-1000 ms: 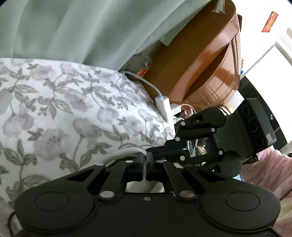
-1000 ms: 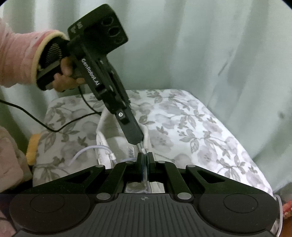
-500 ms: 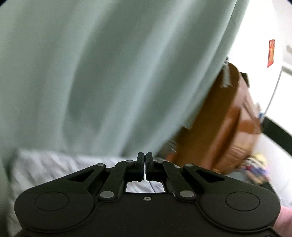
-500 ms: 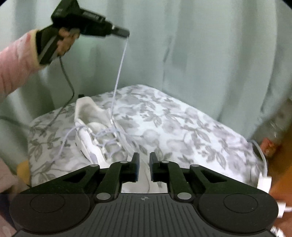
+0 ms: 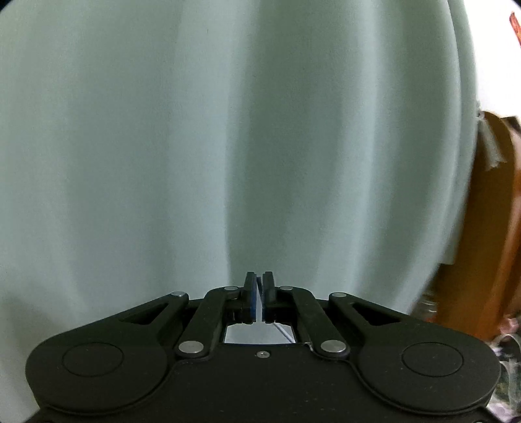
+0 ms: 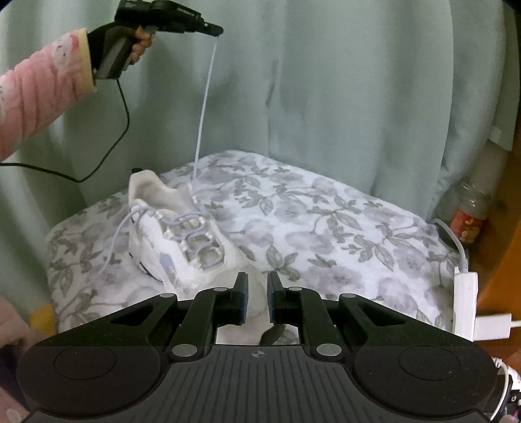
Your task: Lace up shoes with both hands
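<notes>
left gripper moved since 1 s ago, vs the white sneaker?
Yes. The left gripper has risen from just over the white sneaker to high above it, pulling the pale lace taut.

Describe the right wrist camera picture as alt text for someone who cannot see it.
A raised left gripper pulls a white lace straight up from a white sneaker lying on a floral cloth. In the foreground the right gripper is open, its fingers apart just in front of the shoe. A pale green curtain hangs behind.
</notes>
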{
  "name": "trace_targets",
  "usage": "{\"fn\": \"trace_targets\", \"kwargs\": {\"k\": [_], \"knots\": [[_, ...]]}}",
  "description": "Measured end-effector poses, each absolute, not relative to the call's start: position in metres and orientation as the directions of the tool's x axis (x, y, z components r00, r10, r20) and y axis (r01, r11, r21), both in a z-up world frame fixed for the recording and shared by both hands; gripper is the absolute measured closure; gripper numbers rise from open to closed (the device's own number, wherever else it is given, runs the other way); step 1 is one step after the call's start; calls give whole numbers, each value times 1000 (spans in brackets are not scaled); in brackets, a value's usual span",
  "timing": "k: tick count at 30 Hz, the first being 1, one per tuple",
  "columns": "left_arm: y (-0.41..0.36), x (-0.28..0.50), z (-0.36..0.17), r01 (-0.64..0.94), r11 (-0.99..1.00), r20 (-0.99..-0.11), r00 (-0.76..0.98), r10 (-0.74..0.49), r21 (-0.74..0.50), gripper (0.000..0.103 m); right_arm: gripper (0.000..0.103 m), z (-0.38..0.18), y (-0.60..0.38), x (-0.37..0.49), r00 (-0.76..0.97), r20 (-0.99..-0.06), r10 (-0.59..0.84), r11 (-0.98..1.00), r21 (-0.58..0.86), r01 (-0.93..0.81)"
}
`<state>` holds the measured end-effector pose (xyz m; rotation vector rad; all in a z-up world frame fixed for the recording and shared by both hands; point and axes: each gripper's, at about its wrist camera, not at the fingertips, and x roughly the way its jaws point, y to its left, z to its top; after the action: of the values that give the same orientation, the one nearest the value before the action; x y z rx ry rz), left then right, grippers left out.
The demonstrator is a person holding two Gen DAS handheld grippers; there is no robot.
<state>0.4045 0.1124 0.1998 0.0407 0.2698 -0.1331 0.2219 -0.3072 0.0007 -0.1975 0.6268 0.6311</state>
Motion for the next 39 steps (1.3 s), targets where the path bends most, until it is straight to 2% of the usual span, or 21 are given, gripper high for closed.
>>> {"fn": "trace_targets", "kwargs": {"k": [3,6,11,12,14,17,20,23,25,26,27,28,30,32,35,36,38,39], "knots": [[106,412,205,98,994,-243,966,-85,42,102,93,-1,-309,220,632,-601,490,800,22,-599],[92,414,205,73,990,-229,972,-44,119,102,93,-4,-309,220,629,-599,496,802,38,-596],[72,407,198,157,981,-244,962,-125,116,100,93,-8,-305,223,624,-591,511,798,57,-600],[70,406,195,163,980,-249,960,-130,113,103,93,-9,-304,224,623,-590,514,798,62,-600],[62,404,190,152,975,-248,963,-109,162,103,93,-11,-301,226,615,-596,517,793,63,-606],[55,408,184,178,971,-280,951,-129,158,103,93,-14,-297,229,604,-603,521,787,65,-614],[51,408,171,227,970,-344,921,-184,90,103,93,-13,-295,229,604,-593,532,783,74,-617],[44,397,144,362,924,-474,797,-375,-124,100,93,-11,-293,228,601,-590,539,776,70,-627],[30,381,123,464,861,-510,700,-499,-206,83,90,-11,-293,229,603,-593,534,778,65,-625],[21,369,114,505,837,-528,663,-532,-210,76,89,-11,-294,229,602,-597,531,780,65,-623],[12,357,105,543,816,-546,630,-553,-200,63,89,-12,-294,230,599,-601,529,780,67,-622],[4,344,99,592,788,-560,602,-570,-167,58,89,-13,-294,230,596,-605,528,780,68,-622],[-3,326,90,667,744,-598,575,-559,-53,57,87,-15,-294,230,589,-615,525,779,69,-623],[-19,309,80,731,671,-648,571,-504,122,56,87,-17,-294,231,583,-620,525,779,76,-622],[-18,281,59,773,581,-686,568,-456,254,56,87,-19,-294,234,575,-615,539,779,105,-618],[-17,278,52,780,564,-694,564,-447,270,57,87,-20,-294,235,574,-614,542,779,112,-617],[-13,272,42,789,531,-709,563,-423,310,72,87,-20,-293,235,571,-615,543,778,114,-617],[-11,268,42,789,514,-715,569,-406,336,83,87,-21,-292,235,570,-616,544,778,114,-618]]}}
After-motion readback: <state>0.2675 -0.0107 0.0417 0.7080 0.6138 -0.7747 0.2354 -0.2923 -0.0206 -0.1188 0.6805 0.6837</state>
